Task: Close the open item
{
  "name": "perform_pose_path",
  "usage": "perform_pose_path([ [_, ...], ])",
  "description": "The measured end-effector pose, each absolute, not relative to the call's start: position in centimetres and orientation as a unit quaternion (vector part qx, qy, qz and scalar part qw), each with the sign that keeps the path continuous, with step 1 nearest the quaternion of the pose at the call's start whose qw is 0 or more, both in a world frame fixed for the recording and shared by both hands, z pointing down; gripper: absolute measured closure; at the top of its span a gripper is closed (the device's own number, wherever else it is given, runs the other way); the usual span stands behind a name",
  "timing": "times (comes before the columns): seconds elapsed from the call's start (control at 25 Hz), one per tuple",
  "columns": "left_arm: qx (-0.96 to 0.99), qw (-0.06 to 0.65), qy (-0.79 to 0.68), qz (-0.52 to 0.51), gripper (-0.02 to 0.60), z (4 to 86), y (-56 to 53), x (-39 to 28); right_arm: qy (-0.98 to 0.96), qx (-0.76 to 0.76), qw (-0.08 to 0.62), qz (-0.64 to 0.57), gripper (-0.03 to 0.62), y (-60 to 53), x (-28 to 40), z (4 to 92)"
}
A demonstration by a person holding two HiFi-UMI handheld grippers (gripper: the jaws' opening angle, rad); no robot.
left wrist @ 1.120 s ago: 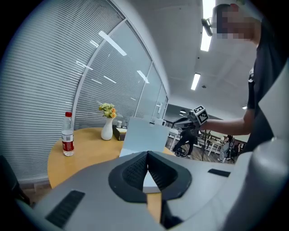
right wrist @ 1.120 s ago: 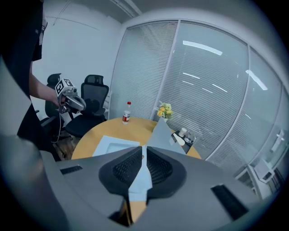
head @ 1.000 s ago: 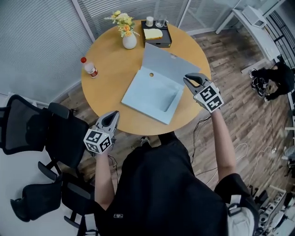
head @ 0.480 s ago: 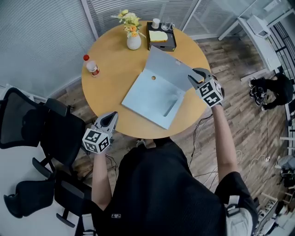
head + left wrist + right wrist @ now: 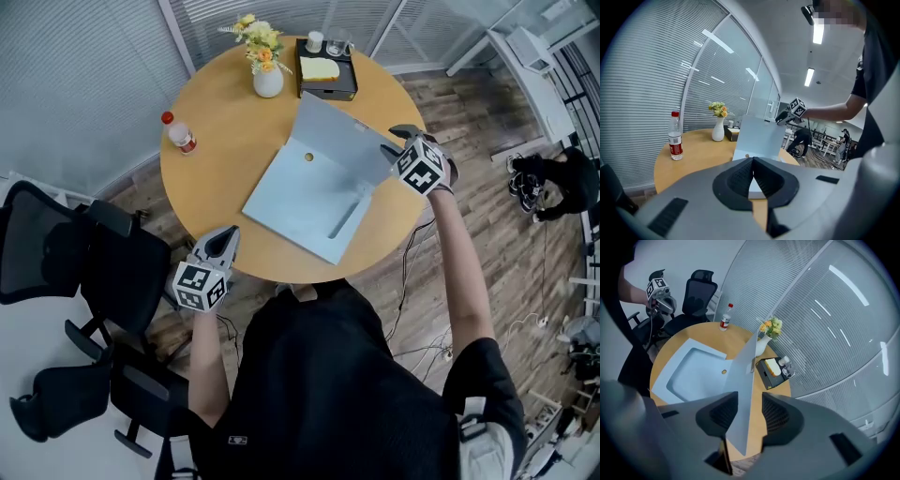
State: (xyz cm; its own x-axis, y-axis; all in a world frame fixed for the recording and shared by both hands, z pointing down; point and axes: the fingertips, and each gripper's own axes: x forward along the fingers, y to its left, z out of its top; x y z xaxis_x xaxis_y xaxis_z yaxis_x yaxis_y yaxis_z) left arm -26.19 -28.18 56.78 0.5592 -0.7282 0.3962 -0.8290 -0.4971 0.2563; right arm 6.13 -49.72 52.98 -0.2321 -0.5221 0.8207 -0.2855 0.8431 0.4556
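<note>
My right gripper (image 5: pixel 396 142) has its jaws spread; they have just been opening. The raised lid (image 5: pixel 342 141) of the light-blue box (image 5: pixel 305 206) stands edge-on between them, not pinched. The box lies open mid-way across the round table (image 5: pixel 211 178), lid at its far right side. My left gripper (image 5: pixel 225 240), jaws together on nothing, hangs off the table's near left edge, well apart from the box.

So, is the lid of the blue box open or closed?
Open. The lid of the blue box stands raised at an angle, and the shallow hollow base lies uncovered.
</note>
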Motion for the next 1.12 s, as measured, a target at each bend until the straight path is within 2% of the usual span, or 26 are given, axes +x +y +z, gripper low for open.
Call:
perform_pose_path([
  [0.24, 0.857, 0.216, -0.452, 0.119, 0.575, 57.1, -28.8, -25.0, -0.773, 0.245, 0.583, -0.055, 0.457, -49.9, 7.1, 54.7],
  [0.48, 0.857, 0.224, -0.447, 0.12, 0.575, 57.7, -28.8, -24.3, -0.778, 0.234, 0.581, -0.047, 0.551, -49.7, 7.2, 54.9],
  [1.12, 0.864, 0.226, -0.432, 0.124, 0.575, 58.1, -29.0, -22.8, -0.811, 0.198, 0.55, 0.001, 0.588, -44.7, 5.0, 54.8],
])
